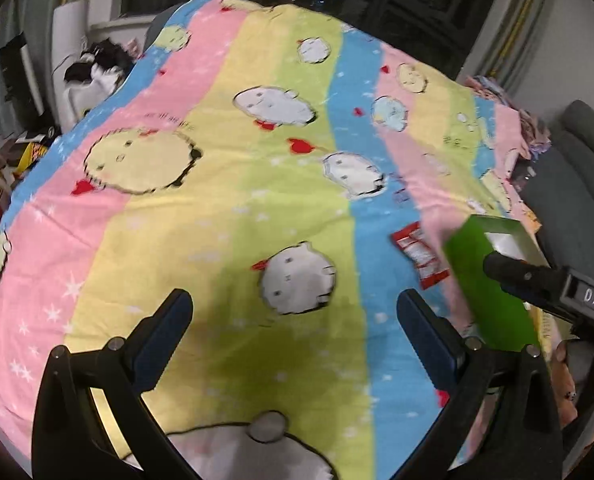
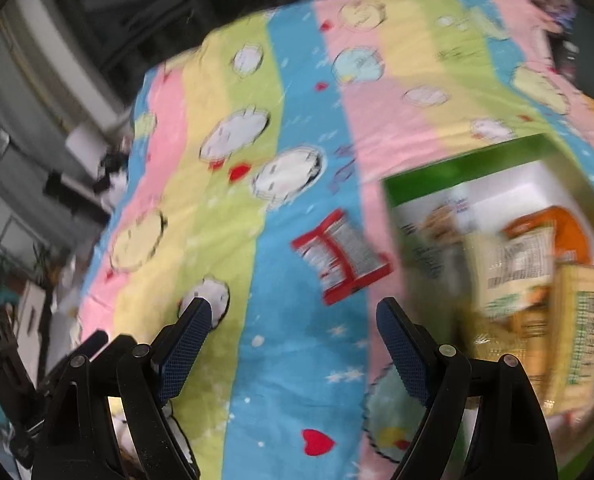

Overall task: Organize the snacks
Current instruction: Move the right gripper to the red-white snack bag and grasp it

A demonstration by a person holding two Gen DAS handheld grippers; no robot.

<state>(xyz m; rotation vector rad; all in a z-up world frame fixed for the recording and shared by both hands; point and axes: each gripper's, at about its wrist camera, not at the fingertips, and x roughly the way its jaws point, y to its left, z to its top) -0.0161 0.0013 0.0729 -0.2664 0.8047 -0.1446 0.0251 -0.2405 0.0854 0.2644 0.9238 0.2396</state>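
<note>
Lying flat on striped cartoon-print fabric [image 2: 309, 128], a crinkled red foil packet [image 2: 341, 256] sits beside a rectangular green cardboard box [image 2: 457, 168]; both claws, left gripper [image 1: 295, 320] and right gripper [image 2: 293, 332], spread, empty.

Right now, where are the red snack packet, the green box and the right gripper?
red snack packet [image 2: 341, 256], right wrist view, middle of its printed face.
green box [image 2: 461, 168], right wrist view, its green far wall.
right gripper [image 2: 295, 316], right wrist view, midway between fingertips.
</note>
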